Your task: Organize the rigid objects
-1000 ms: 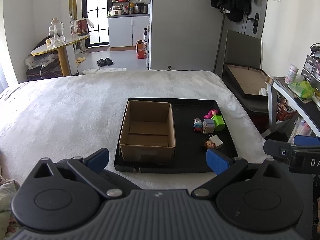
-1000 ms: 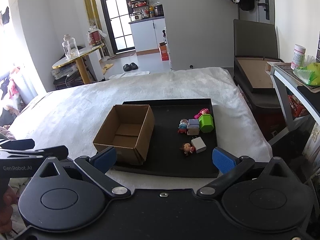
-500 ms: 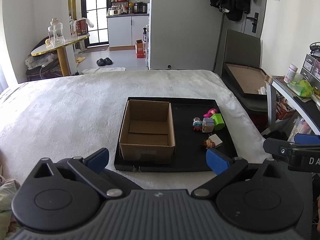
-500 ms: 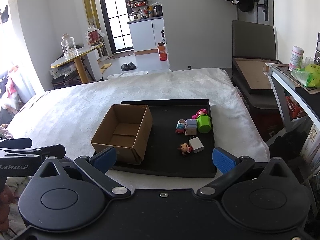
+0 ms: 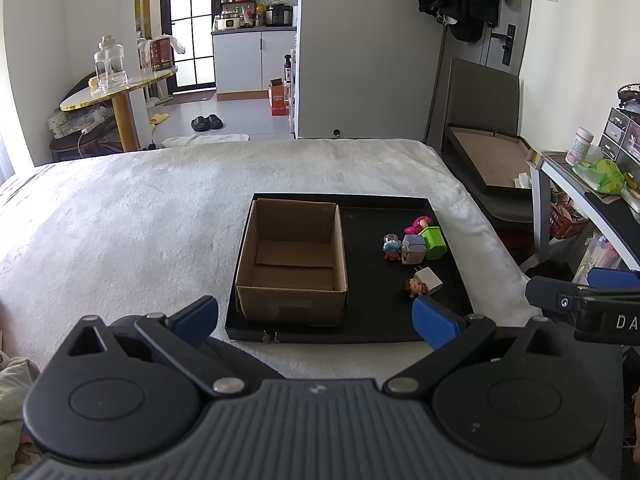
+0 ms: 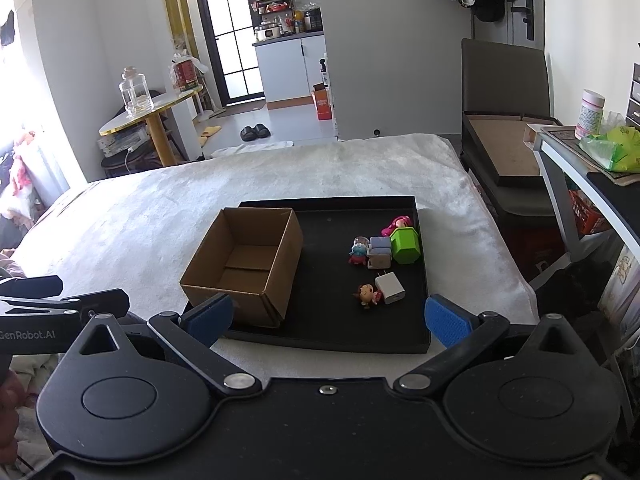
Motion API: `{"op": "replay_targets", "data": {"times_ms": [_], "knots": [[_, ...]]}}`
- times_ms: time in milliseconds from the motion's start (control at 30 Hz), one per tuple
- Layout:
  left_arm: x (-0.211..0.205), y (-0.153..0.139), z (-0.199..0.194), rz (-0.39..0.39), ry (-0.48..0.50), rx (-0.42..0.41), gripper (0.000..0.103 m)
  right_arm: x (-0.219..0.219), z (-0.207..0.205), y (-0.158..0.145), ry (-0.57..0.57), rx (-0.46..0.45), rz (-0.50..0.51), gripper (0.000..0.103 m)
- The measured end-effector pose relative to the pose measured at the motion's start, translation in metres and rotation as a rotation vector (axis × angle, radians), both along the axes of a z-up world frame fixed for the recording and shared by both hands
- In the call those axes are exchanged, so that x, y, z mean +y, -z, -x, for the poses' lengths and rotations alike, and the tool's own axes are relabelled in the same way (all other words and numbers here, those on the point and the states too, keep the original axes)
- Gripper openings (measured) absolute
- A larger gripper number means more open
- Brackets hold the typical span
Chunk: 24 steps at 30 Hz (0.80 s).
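Nearest to me, the left gripper and the right gripper both hang short of the tray's near edge, each with its blue pads spread wide and nothing between them. Neither touches anything.

The black tray lies on a white fleecy bed cover. In its left half sits an open cardboard box, empty as far as I can see, its near wall close to the tray's near edge.

The toys lie in the right half, well apart from the box. Closest is a small doll figure touching a white charger plug, near the right edge. Beyond them a cluster stands together: a blue-and-red figurine, a lilac block and a green block, with a pink toy behind toward the far right corner.

All look like light, hard plastic, unlikely to deform or break. The charger's flat sides should give the surest pinch, though smooth plastic may slip. The figurines are rounded, so gripping across the body seems safest. The clustered pieces crowd each other, so the green block's outer faces seem easiest to reach.
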State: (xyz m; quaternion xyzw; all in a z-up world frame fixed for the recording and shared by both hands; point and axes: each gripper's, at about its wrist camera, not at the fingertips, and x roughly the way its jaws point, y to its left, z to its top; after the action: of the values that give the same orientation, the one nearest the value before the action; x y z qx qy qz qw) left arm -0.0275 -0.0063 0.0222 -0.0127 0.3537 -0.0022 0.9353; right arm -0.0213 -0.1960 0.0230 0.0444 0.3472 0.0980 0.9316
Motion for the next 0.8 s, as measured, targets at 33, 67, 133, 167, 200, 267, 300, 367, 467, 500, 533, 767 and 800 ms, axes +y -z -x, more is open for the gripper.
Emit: {"op": "replay_targets", "data": {"times_ms": [33,67,133,167,200,267,300,367,467,500,533,767,800], "knots": [[0.0006,-0.0001,0.0002,0.001,-0.001,-0.001,0.103,0.0002,0.0,0.0,0.0,0.001,0.0,0.103],[0.0006,-0.0001,0.0001,0.001,0.0,0.0,0.103,0.0002,0.0001,0.0002,0.001,0.001,0.0,0.103],[0.001,-0.0004,0.0005,0.01,0.004,0.003,0.103,0.0005,0.0006,-0.0003,0.001,-0.001,0.001,0.103],[0.0011,-0.0005,0.0007,0.015,0.005,0.003,0.103,0.0003,0.0002,-0.0003,0.002,0.001,0.001,0.103],[0.0015,-0.0008,0.0009,0.015,0.005,0.003,0.103,0.0002,0.0001,-0.0003,0.001,0.001,0.0,0.103],[0.0018,-0.0012,0.001,0.011,0.003,0.002,0.103,0.0003,0.0,-0.0003,0.002,0.002,0.0,0.103],[0.0018,-0.0015,0.0014,0.013,0.002,0.001,0.103,0.0006,0.0004,-0.0005,0.003,0.002,0.001,0.103],[0.0017,-0.0023,0.0024,0.015,0.001,-0.004,0.103,0.0002,0.0001,-0.0001,0.001,0.0,0.001,0.103],[0.0012,-0.0031,0.0016,0.012,0.001,-0.005,0.103,-0.0006,0.0004,-0.0003,0.003,0.003,-0.001,0.103],[0.0017,-0.0031,0.0017,0.013,0.001,-0.005,0.103,-0.0003,0.0008,-0.0004,0.002,0.003,0.0,0.103],[0.0016,-0.003,0.0015,0.014,0.002,-0.004,0.103,-0.0001,0.001,-0.0003,0.002,0.003,0.0,0.103],[0.002,-0.0023,0.0006,0.013,0.001,-0.001,0.103,-0.0024,-0.0003,-0.0007,0.003,0.008,-0.004,0.103],[0.0021,-0.0018,0.0004,0.013,0.001,-0.001,0.103,-0.0026,-0.0005,-0.0003,0.003,0.009,-0.007,0.103]]}}
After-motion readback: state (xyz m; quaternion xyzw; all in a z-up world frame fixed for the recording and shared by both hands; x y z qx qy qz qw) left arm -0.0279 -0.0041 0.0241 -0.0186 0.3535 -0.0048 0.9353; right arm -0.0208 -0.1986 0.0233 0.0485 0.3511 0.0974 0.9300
